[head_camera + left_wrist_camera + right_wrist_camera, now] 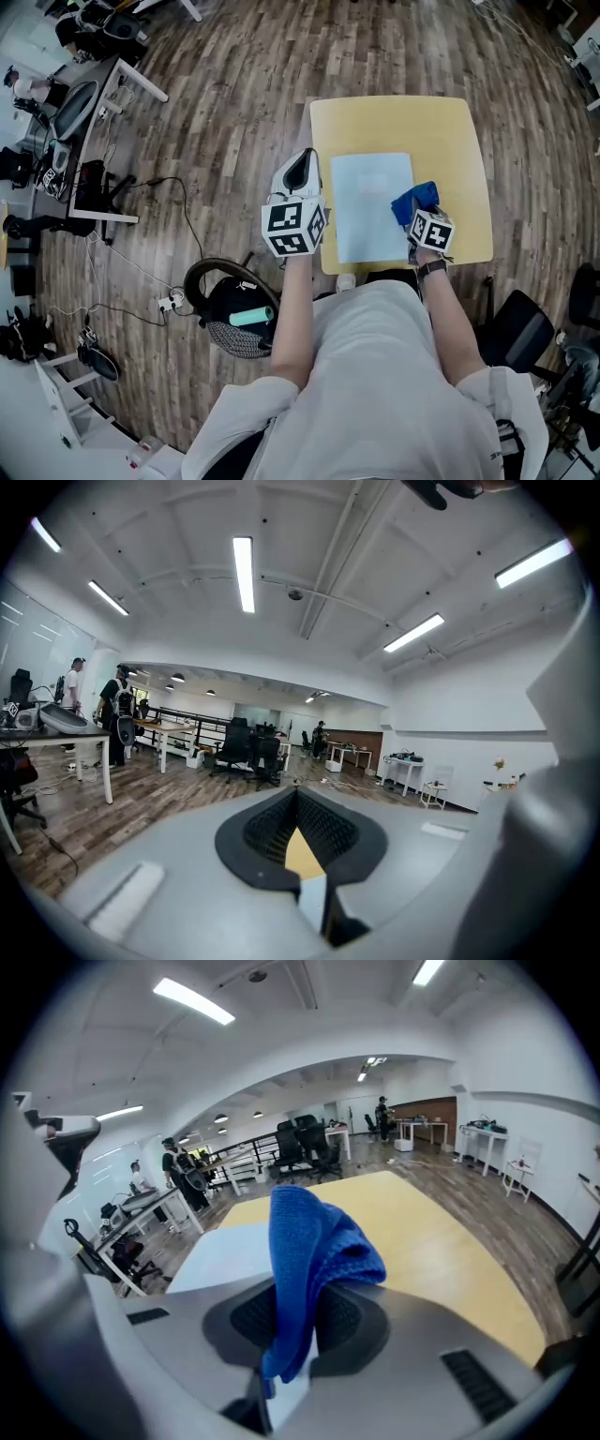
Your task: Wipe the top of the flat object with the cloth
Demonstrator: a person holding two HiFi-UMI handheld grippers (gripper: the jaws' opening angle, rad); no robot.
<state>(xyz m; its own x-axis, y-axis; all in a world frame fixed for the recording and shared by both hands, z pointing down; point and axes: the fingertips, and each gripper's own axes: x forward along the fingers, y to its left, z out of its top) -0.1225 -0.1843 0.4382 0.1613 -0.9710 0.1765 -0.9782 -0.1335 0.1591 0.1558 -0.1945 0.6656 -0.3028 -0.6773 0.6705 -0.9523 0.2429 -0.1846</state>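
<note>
The right gripper (pixel 292 1299) is clamping a blue cloth (pixel 314 1241), which is bunching up between its jaws and flopping to one side. In the head view the cloth is sitting over the right edge of the pale flat sheet (pixel 370 211), which is lying on the yellow table (pixel 403 122), toward its near edge. The left gripper (pixel 297 799) is gripping nothing, its jaws meeting at the tips, and is hovering beside the table's left edge. Black-and-white square markers are showing on both cubes. A black chair (pixel 518 330) is standing at the right. Cables (pixel 141 272) are trailing over the wood floor (pixel 244 84) toward a cluttered desk (pixel 94 122), and 2 people (pixel 117 726) are standing by a desk.
</note>
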